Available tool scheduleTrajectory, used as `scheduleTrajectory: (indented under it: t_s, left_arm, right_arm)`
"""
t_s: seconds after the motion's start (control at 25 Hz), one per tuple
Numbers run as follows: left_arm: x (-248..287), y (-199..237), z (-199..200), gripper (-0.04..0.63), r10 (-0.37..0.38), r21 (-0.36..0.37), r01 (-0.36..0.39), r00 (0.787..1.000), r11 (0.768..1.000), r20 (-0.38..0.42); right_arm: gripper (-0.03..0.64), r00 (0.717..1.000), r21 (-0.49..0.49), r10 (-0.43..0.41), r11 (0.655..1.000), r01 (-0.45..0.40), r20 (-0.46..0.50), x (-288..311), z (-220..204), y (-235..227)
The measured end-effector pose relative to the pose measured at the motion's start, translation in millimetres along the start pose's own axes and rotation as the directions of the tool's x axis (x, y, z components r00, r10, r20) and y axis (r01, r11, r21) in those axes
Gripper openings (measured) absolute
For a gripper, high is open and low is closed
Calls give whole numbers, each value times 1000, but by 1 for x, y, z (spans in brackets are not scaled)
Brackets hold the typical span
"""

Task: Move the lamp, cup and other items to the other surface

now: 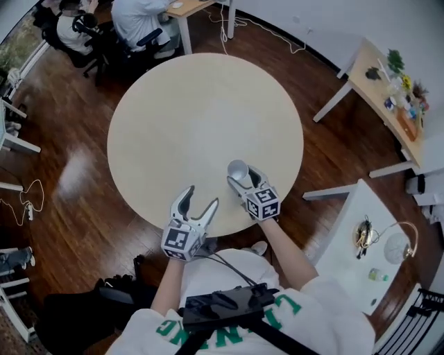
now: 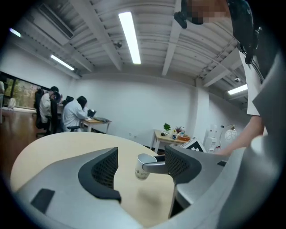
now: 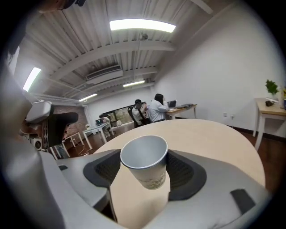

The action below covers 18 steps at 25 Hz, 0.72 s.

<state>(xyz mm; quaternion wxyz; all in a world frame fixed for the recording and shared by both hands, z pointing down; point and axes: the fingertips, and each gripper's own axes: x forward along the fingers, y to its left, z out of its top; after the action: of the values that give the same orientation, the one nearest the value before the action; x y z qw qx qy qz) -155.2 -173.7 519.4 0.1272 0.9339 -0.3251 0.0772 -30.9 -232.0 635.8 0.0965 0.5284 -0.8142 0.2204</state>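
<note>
A white paper cup [image 1: 237, 168] with a faint print sits between the jaws of my right gripper [image 1: 241, 176], which is shut on it over the near right part of the round beige table [image 1: 194, 118]. In the right gripper view the cup [image 3: 145, 161] stands upright in the right gripper [image 3: 145, 173], pads against both sides. In the left gripper view the cup [image 2: 143, 166] hangs just above the tabletop. My left gripper [image 1: 202, 197] is open and holds nothing, near the table's front edge. The lamp [image 1: 399, 243] stands on a white side table [image 1: 350, 229] to the right.
The side table also carries a small green bottle [image 1: 377, 275] and a dark bunch [image 1: 363, 234]. A wooden desk [image 1: 388, 104] with plants stands at the back right. People sit at desks [image 1: 132, 21] at the back left. A black bag [image 1: 83, 312] lies on the floor.
</note>
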Motion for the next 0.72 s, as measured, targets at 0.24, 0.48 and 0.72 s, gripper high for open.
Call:
scheduleTrajectory:
  t_s: [0.24,0.48,0.72]
  left_arm:
    - [-34,67,-5,324,145,-87,-146,989,985,-24]
    - [-52,134,-6,324,221,-54,-221,975,974,-16]
    - [-69,167,-13,324,258,-69,-260,966,963,-31]
  right_arm:
    - [342,989,-43,141,989,-143,-38,112,12,50]
    - [344,981,-15,177,984,-179,-74,187,4,65]
    - [347,982,-10,152,988,-154,-116,219,-17,68]
